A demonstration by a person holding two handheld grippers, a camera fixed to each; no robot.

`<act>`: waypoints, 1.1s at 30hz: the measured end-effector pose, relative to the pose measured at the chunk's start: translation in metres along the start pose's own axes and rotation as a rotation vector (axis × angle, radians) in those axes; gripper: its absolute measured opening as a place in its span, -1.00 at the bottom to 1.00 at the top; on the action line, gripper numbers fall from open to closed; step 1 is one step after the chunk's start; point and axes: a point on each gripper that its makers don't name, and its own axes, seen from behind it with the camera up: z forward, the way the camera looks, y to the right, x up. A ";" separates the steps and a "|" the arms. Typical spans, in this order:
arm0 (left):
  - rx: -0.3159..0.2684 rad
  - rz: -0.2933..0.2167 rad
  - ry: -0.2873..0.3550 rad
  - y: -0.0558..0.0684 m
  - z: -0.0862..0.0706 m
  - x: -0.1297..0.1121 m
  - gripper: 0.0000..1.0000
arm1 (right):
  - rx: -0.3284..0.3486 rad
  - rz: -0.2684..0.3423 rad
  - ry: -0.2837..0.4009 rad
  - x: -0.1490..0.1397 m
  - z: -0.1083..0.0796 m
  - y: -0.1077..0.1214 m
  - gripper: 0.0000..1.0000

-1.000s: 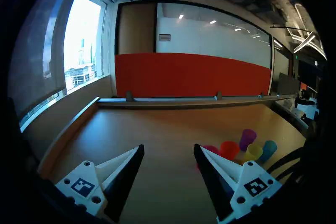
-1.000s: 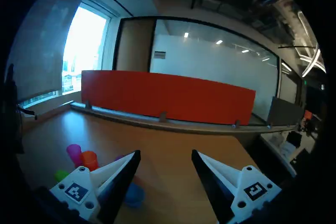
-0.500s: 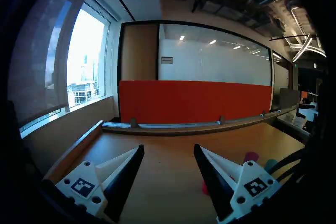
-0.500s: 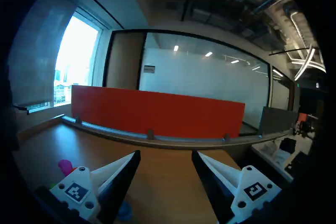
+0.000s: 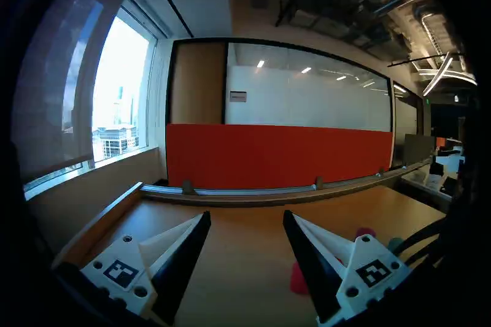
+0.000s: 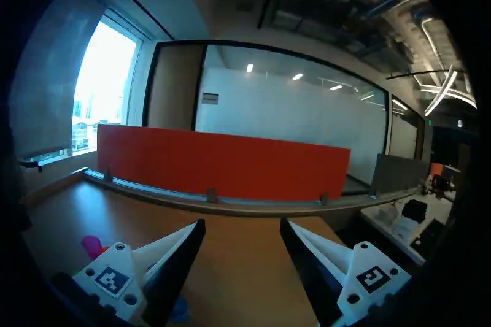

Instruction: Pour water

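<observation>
We hold the left tongs (image 5: 245,229) and right tongs (image 6: 242,235) wide, empty, above the wooden surface (image 5: 245,278) — the cups (image 5: 297,279) stand lower right in the left gripper view, lower left (image 6: 92,244) in the right gripper view.

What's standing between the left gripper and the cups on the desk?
Nothing visible. The open left gripper hangs over the desk; the cups sit low to its right, partly hidden behind its own finger.
</observation>
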 end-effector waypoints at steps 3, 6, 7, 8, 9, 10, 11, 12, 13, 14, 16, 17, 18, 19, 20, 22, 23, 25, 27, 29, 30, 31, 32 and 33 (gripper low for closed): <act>0.011 -0.008 0.017 -0.002 0.004 -0.007 0.74 | -0.007 -0.004 -0.003 0.000 -0.003 0.001 0.88; 0.021 -0.016 0.013 -0.002 0.007 -0.022 0.74 | -0.015 -0.002 -0.004 0.000 -0.005 0.000 0.88; 0.019 -0.015 0.010 -0.001 0.008 -0.026 0.74 | -0.018 0.001 -0.004 0.000 -0.006 0.000 0.88; 0.016 -0.014 0.007 0.000 0.009 -0.031 0.74 | -0.021 0.005 -0.004 0.001 -0.007 0.000 0.88; 0.015 -0.011 0.006 0.001 0.009 -0.036 0.74 | -0.024 0.008 -0.003 0.000 -0.007 0.000 0.88; 0.016 -0.005 0.008 0.001 0.010 -0.039 0.74 | -0.026 0.011 -0.001 -0.001 -0.007 0.000 0.88; 0.016 0.000 0.010 0.001 0.010 -0.042 0.74 | -0.028 0.015 0.001 -0.001 -0.008 0.001 0.88; 0.019 0.005 0.012 0.001 0.010 -0.046 0.74 | -0.030 0.017 0.002 -0.003 -0.008 0.000 0.89; 0.022 0.010 0.013 0.001 0.010 -0.050 0.74 | -0.031 0.017 0.001 -0.005 -0.008 0.000 0.89; 0.026 0.014 0.015 0.000 0.011 -0.054 0.74 | -0.032 0.018 0.000 -0.006 -0.007 0.000 0.89; 0.037 0.020 0.014 -0.002 0.012 -0.063 0.74 | -0.031 0.015 -0.004 -0.010 -0.007 -0.003 0.88; 0.042 0.023 0.014 -0.003 0.012 -0.067 0.74 | -0.030 0.013 -0.006 -0.012 -0.007 -0.005 0.88; 0.048 0.026 0.015 -0.004 0.012 -0.071 0.74 | -0.030 0.011 -0.008 -0.013 -0.006 -0.006 0.88; 0.054 0.028 0.018 -0.005 0.012 -0.074 0.74 | -0.031 0.009 -0.009 -0.015 -0.005 -0.007 0.88; 0.059 0.031 0.021 -0.006 0.011 -0.077 0.74 | -0.031 0.007 -0.011 -0.016 -0.005 -0.008 0.88; 0.071 0.034 0.027 -0.008 0.010 -0.083 0.74 | -0.033 0.009 -0.014 -0.019 -0.003 -0.010 0.88; 0.077 0.035 0.029 -0.009 0.009 -0.086 0.74 | -0.033 0.011 -0.015 -0.021 -0.002 -0.010 0.88; 0.089 0.033 0.035 -0.012 0.007 -0.091 0.74 | -0.035 0.018 -0.016 -0.023 -0.001 -0.011 0.88; 0.101 0.028 0.041 -0.014 0.006 -0.097 0.74 | -0.039 0.024 -0.016 -0.025 0.001 -0.010 0.88; 0.109 0.019 0.043 -0.016 0.005 -0.103 0.74 | -0.046 0.027 -0.018 -0.027 0.002 -0.009 0.89; 0.112 0.016 0.043 -0.016 0.004 -0.107 0.74 | -0.049 0.027 -0.018 -0.027 0.002 -0.008 0.89; 0.115 0.013 0.042 -0.017 0.004 -0.110 0.74 | -0.050 0.027 -0.017 -0.028 0.002 -0.008 0.89; 0.118 0.010 0.042 -0.017 0.004 -0.113 0.74 | -0.052 0.026 -0.016 -0.028 0.003 -0.008 0.88; 0.121 0.008 0.043 -0.017 0.004 -0.116 0.74 | -0.053 0.024 -0.015 -0.028 0.003 -0.008 0.89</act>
